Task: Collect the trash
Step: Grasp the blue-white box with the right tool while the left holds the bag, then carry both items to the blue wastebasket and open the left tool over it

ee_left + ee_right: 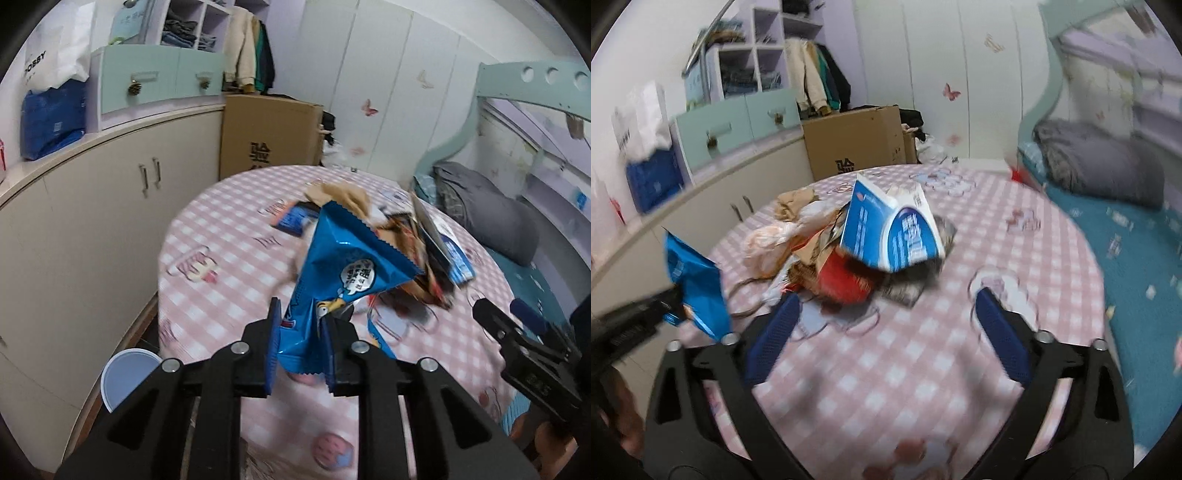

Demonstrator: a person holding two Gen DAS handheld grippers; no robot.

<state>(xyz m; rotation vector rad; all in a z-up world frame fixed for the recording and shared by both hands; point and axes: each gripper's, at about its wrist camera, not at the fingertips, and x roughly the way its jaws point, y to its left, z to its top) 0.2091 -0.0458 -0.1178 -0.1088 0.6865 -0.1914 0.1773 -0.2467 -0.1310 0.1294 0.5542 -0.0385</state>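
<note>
My left gripper (299,321) is shut on a blue snack wrapper (340,266) and holds it above the round table with a pink checked cloth (221,258). The wrapper also shows at the left of the right wrist view (696,291). My right gripper (886,306) is open and empty, low over the table in front of the trash pile. The pile holds a blue and white carton (894,229), a red wrapper (842,280), crumpled brown paper (794,203) and a pale plastic bag (772,236). The right gripper also shows at the right edge of the left wrist view (495,317).
A white bin (125,376) stands on the floor left of the table, below my left gripper. Beige cabinets (92,221) run along the left. A cardboard box (269,133) stands behind the table. A bed with a grey pillow (1108,170) is on the right.
</note>
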